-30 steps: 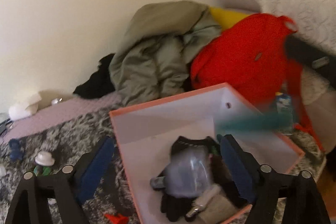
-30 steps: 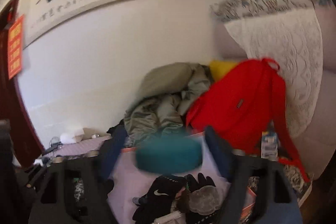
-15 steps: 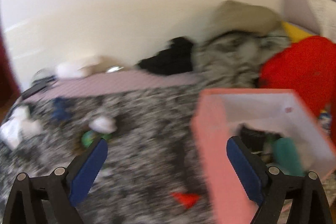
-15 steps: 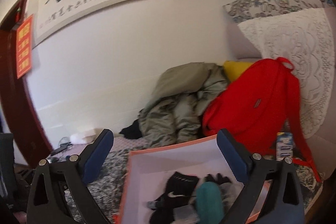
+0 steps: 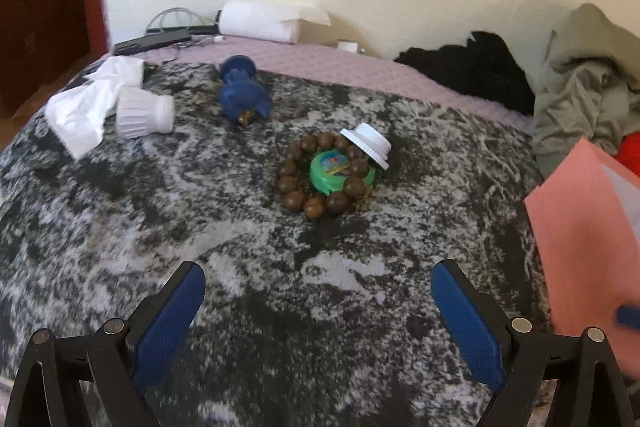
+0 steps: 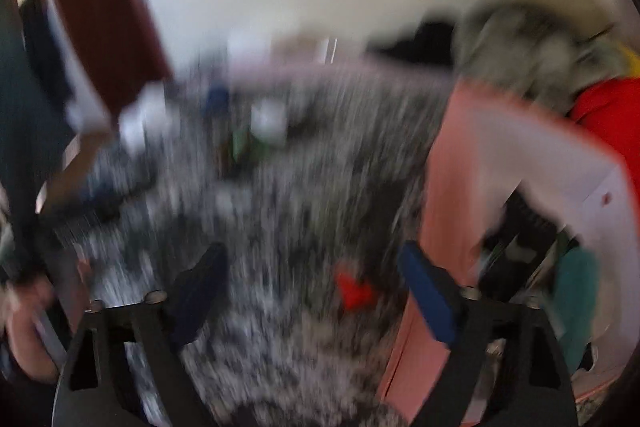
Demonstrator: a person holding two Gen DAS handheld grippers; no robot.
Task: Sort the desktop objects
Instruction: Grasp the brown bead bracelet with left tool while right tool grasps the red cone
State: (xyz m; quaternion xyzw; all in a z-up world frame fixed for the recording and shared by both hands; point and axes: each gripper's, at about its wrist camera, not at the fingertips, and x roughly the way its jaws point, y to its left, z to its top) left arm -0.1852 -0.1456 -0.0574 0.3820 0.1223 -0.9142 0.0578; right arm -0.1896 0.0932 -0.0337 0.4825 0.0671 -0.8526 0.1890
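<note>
blanket (image 5: 320, 287): fuzzy mottled cloth | bead bracelet (image 5: 316, 179): glossy wood | white cap (image 5: 366, 145): ribbed matt plastic

Right gripper (image 6: 312, 287) low over the mottled blanket (image 6: 280, 327), everything smeared with blur.

Its blue-padded jaws are closing with nothing between them, only grey-and-white blanket underneath. A small red scrap (image 6: 354, 289) lies on the blanket just ahead, near the right-hand pad. To the right stands the pink box (image 6: 444, 187), its near wall beside that pad; inside I make out dark items and something teal (image 6: 576, 303), too blurred to name. Behind the box a grey-green jacket (image 6: 532, 47) is heaped next to a red bag (image 6: 612, 115). Farther back, white, blue and green blobs sit on the blanket, unreadable. A hand (image 6: 28, 331) shows at the left edge.
</note>
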